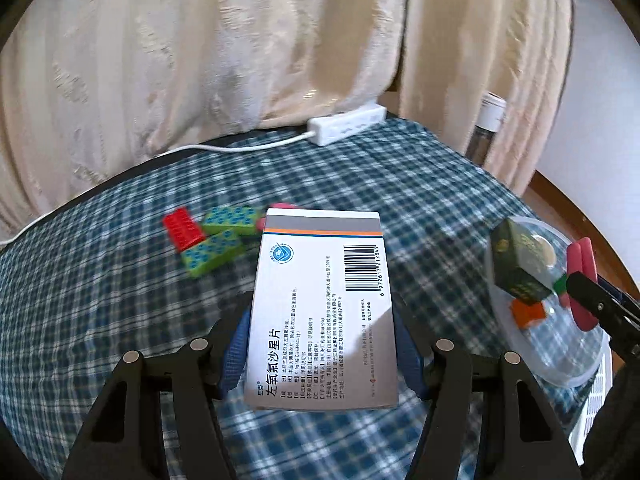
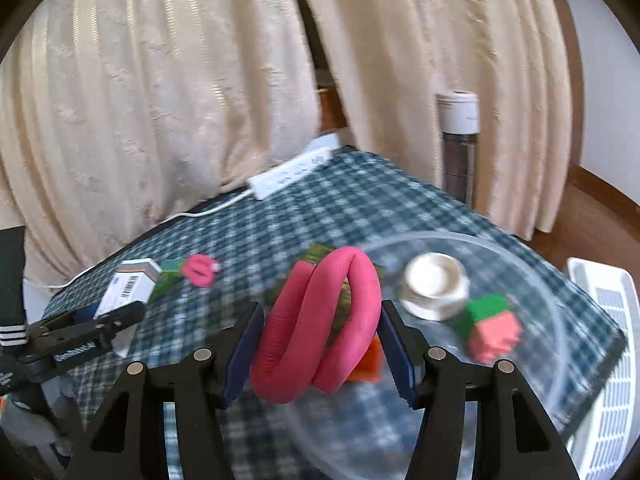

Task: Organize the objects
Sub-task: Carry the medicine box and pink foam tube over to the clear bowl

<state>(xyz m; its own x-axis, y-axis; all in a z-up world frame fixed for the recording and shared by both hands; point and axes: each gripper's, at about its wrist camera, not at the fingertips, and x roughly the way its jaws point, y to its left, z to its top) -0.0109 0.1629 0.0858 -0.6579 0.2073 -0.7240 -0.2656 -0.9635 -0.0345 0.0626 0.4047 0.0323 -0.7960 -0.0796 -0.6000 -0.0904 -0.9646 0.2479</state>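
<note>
A: Nearest first: what does each hand have?

B: The left gripper has its fingers pinching the long sides of a white medicine box, held above the checked surface. The right gripper has its fingers pinching a pink coiled band, over the near rim of a clear round tray.

A: How will they handle?

B: The box looks light but thin-walled, so I'd hold it mid-length on the edges and squeeze gently. The band seems soft and rubbery; it will likely sag, so grip across both loops.

A: And further out?

B: On the tray sit a white cap, a dark green box and small blocks. Left of it, a red brick and green bricks lie loose. At the far edge, a power strip lies against the curtain.
</note>
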